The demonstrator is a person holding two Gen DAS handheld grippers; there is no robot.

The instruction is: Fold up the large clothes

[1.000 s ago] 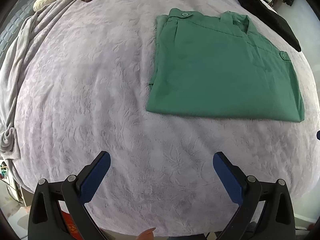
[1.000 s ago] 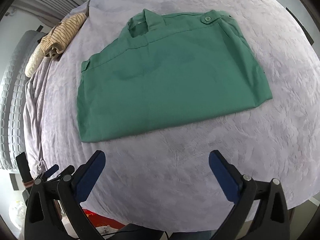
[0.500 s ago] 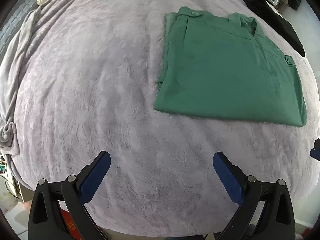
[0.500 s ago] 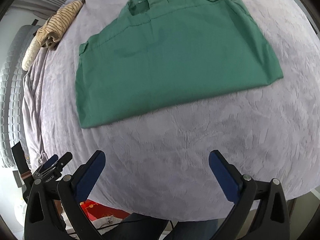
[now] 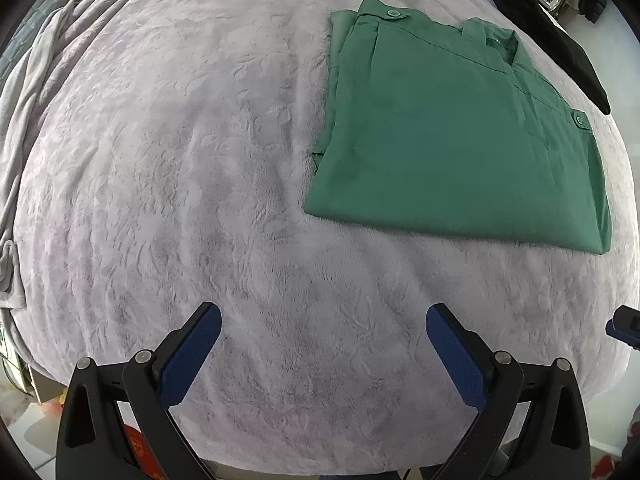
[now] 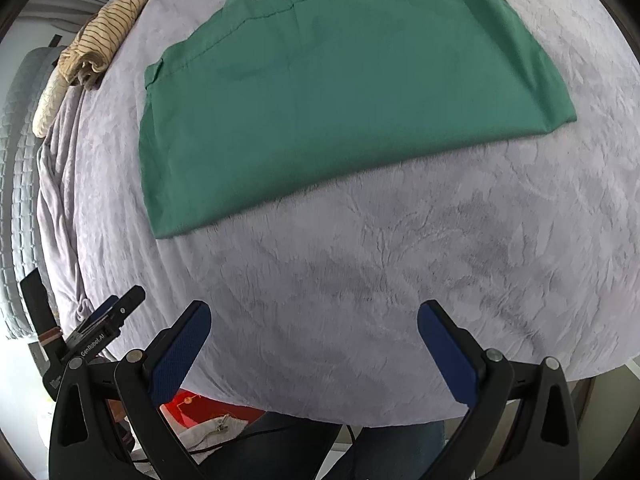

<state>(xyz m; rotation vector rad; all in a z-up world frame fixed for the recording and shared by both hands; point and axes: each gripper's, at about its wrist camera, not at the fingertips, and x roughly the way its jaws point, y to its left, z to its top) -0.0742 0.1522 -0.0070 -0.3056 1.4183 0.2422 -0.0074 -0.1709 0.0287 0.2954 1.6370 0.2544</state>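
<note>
A green shirt [image 5: 452, 136] lies folded into a flat rectangle on the lilac plush bedspread [image 5: 200, 168], collar and shoulder buttons at its far end. In the right wrist view the same shirt [image 6: 340, 92] fills the upper middle, its near hem about a hand's width beyond the fingers. My left gripper [image 5: 323, 344] is open and empty, hovering over bare bedspread left of and nearer than the shirt. My right gripper [image 6: 314, 340] is also open and empty, above the bed's near edge. The left gripper's body [image 6: 100, 320] shows at the lower left of the right wrist view.
A striped beige garment [image 6: 100, 44] lies bunched at the far left of the bed beside a cream pillow [image 6: 48, 108]. A black garment [image 5: 556, 44] lies at the far right corner. Below the bed's near edge are a person's legs [image 6: 384, 452] and a red object [image 6: 204, 404].
Both grippers have moved in toward the bed and shirt; the shirt sits larger and higher in the right wrist view. Both stay open. The shirt has not moved.
</note>
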